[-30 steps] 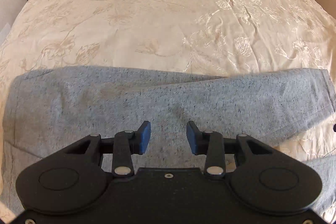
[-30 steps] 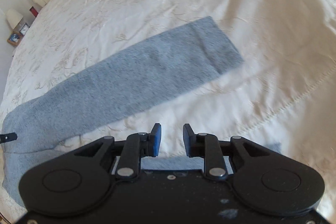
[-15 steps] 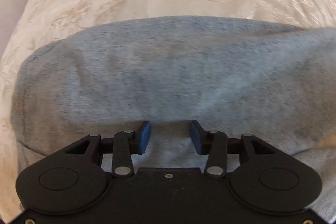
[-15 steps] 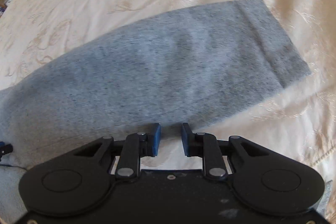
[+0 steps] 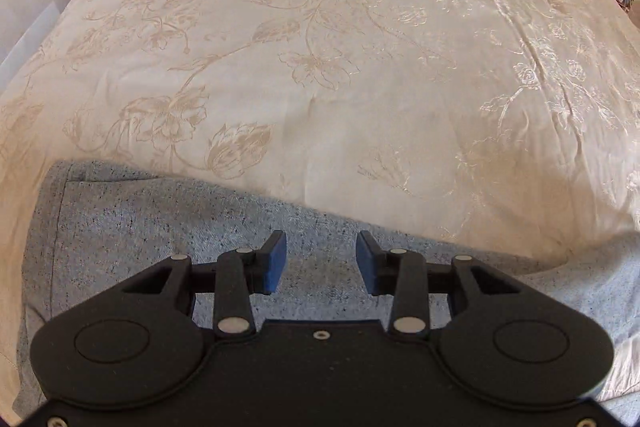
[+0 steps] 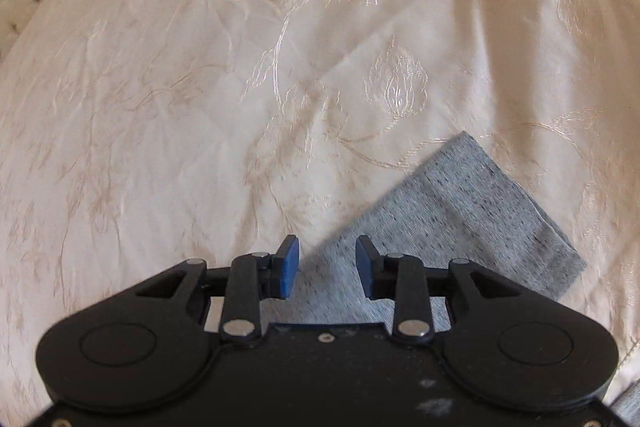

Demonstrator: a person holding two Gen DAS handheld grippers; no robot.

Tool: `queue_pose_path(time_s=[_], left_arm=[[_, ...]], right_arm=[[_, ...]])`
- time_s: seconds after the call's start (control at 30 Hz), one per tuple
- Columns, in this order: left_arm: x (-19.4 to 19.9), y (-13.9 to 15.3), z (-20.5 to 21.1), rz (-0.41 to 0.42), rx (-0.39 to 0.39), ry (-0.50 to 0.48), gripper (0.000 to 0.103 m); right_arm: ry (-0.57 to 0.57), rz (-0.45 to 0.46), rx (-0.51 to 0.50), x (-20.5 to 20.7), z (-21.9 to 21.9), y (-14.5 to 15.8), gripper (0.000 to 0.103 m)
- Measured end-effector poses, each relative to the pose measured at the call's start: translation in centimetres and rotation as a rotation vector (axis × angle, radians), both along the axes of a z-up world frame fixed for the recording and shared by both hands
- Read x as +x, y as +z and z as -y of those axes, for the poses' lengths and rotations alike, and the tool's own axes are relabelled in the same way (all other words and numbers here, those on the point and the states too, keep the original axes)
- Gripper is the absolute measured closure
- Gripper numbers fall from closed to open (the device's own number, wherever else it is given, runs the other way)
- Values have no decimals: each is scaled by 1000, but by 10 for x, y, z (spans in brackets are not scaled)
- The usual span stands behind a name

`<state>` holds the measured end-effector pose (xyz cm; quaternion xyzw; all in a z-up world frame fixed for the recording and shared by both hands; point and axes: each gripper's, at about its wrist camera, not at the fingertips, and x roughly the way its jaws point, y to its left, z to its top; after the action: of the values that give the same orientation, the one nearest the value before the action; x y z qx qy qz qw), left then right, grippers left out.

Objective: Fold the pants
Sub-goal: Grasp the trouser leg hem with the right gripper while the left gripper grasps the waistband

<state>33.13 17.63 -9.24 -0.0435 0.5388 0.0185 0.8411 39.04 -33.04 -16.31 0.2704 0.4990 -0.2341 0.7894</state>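
pants [image 5: 160, 227] flat on bed [image 5: 320, 67] | left gripper [image 5: 321, 259] released over waist end | right gripper [image 6: 327, 261] released at leg cuff (hem) | step: pre-grasp | next: pinch both ends, fold

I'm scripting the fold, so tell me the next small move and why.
Probably lower the right gripper and close on the leg's edge. Its jaws stand open with the grey pants showing between them, near the cuff. The left gripper is also open over the cloth; the pants lie loose on the bedspread.
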Motion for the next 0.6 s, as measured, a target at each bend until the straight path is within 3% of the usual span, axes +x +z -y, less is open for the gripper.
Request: queue_pose_path(time_s=[0.2, 0.23, 0.27, 0.3, 0.43, 0.6], left_arm=[[-17, -10, -5, -52, 16, -19, 55], [-18, -11, -7, -57, 18, -19, 55], [-19, -12, -9, -62, 17, -20, 55], [-19, -11, -10, -63, 14, -19, 55], [-14, -7, -17, -62, -18, -7, 55], [4, -3, -20, -84, -102, 25, 55]], right_arm=[[-64, -142, -4, 28, -1, -37, 70], [-76, -129, 2, 25, 0, -39, 71], [-88, -99, 15, 17, 1, -39, 80], [-80, -91, 31, 11, 3, -38, 102], [-41, -23, 51, -20, 6, -17, 101], [-27, 69, 65, -87, 4, 12, 101]])
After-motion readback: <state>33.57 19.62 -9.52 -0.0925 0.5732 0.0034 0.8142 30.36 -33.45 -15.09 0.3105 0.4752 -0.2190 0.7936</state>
